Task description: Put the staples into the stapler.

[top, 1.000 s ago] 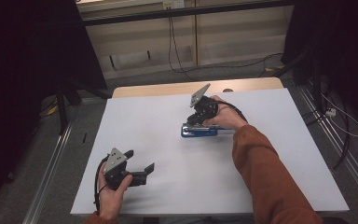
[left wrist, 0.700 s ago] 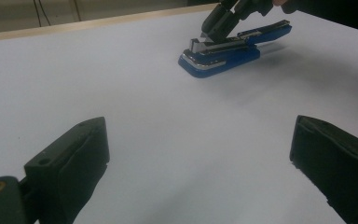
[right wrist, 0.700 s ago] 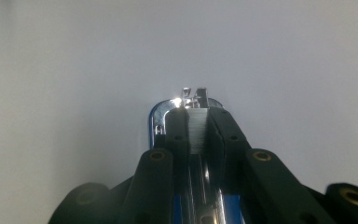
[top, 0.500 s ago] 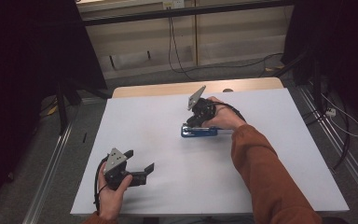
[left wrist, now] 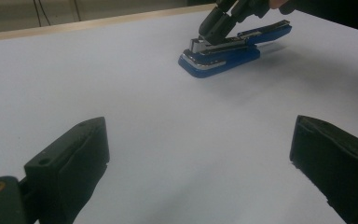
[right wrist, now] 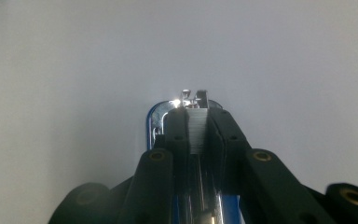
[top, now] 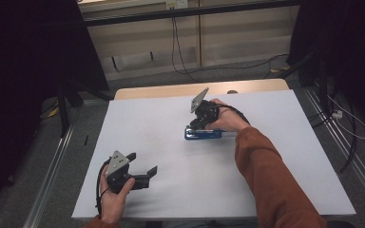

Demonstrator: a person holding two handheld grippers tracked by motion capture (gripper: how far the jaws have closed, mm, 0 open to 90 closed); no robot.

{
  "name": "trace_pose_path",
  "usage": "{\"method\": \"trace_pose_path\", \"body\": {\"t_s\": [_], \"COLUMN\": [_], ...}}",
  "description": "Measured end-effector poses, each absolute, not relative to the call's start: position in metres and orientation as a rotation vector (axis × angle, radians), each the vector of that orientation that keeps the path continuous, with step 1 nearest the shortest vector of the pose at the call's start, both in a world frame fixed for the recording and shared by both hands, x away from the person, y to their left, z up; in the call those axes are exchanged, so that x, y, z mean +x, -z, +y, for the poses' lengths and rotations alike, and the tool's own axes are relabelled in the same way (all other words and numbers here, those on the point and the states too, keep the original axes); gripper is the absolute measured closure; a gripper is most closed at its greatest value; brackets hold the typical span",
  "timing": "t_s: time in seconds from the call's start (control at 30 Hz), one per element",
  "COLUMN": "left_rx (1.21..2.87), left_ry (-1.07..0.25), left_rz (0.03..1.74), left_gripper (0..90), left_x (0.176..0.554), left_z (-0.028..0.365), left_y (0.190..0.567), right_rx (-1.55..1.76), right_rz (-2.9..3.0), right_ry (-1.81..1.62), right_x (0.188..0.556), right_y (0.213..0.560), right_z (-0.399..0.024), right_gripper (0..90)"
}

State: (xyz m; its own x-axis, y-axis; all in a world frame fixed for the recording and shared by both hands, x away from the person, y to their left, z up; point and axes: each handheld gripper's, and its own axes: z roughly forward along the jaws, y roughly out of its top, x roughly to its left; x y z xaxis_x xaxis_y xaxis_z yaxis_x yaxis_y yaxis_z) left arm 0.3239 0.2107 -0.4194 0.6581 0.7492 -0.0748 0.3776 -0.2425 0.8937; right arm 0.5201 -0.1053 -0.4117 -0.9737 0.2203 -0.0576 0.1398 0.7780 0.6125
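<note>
The blue stapler [top: 203,133] lay mid-table, toward the far side, and the right tool [top: 202,118] was pinched narrow on its metal staple strip [right wrist: 196,130]. That thin grip could slip sideways. The left tool [top: 140,167] gaped wide near the white table [top: 275,156] edge.

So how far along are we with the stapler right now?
Done: the stapler lies on the white table with its top arm raised open, metal staple channel exposed. In hand: the right gripper has its fingers closed on that channel near the front end. Left: the left gripper waits open, apart from it. The end goal isn't clear.
</note>
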Motion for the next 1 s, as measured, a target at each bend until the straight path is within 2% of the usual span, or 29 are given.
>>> {"method": "trace_pose_path", "body": {"t_s": [0.67, 0.77, 0.9, 0.97, 1.0], "left_rx": [1.862, 1.861, 1.861, 1.862, 1.861], "left_ry": [-0.457, -0.455, -0.454, -0.455, -0.456], "left_rz": [0.892, 0.890, 0.893, 0.890, 0.890], "left_gripper": [4.8, 4.8, 4.8, 4.8, 4.8], "left_x": [0.3243, 0.3244, 0.3245, 0.3244, 0.3243], "left_z": [0.2105, 0.2104, 0.2104, 0.2104, 0.2104], "left_y": [0.4198, 0.4199, 0.4201, 0.4200, 0.4199], "right_rx": [0.327, 0.360, 0.418, 0.463, 0.491], "right_rz": [2.826, 2.808, 2.784, 2.766, 2.755], "right_ry": [-0.991, -1.003, -1.010, -1.024, -1.032], "right_x": [0.5206, 0.5202, 0.5199, 0.5199, 0.5199], "right_y": [0.4137, 0.4119, 0.4101, 0.4107, 0.4111], "right_z": [-0.1010, -0.1018, -0.1046, -0.1059, -0.1064], "right_gripper": [77.3, 74.2, 64.5, 55.2, 54.2]}}
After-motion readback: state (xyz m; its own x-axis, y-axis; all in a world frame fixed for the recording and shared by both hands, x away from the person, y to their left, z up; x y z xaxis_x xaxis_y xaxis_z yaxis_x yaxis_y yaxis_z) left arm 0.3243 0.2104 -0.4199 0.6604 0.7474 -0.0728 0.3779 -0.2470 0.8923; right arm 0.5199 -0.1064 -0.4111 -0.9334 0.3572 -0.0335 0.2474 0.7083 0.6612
